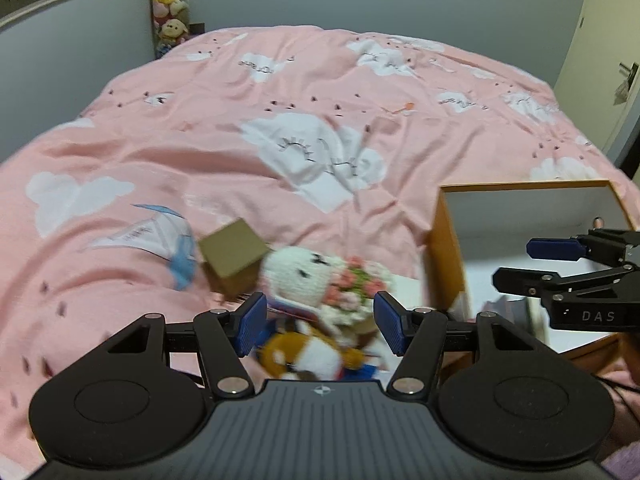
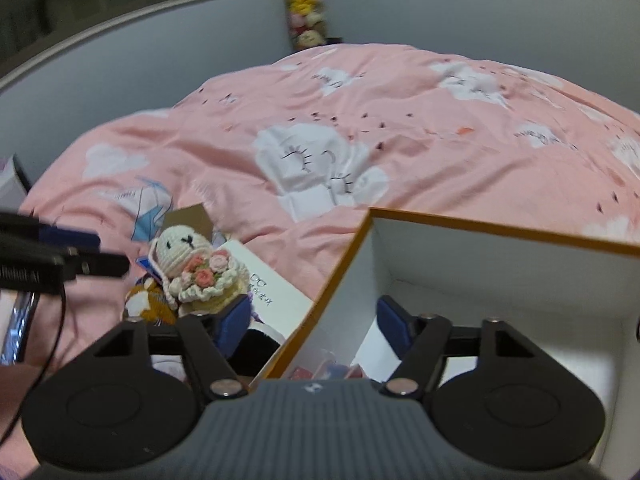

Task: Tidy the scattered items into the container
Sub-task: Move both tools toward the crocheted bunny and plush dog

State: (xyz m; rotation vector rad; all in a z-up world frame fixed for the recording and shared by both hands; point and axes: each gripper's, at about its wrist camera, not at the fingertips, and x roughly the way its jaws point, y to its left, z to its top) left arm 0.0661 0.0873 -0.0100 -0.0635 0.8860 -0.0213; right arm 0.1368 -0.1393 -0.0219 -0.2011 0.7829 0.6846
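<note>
Left tongs [image 1: 320, 322] tilt down, released, above the crocheted bunny [image 1: 298, 274]; right tongs [image 2: 310, 326], released, straddle the box [image 2: 340, 264] wall.

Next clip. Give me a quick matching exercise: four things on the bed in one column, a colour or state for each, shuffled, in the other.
Things:
1. crocheted bunny
2. container box
3. small cardboard box
4. left claw

Descriptions:
A. plain brown
B. open, blue pads apart
C. white, holding pink flowers
D. orange outside, white inside

Pairs: 1-C, 2-D, 3-A, 4-B
</note>
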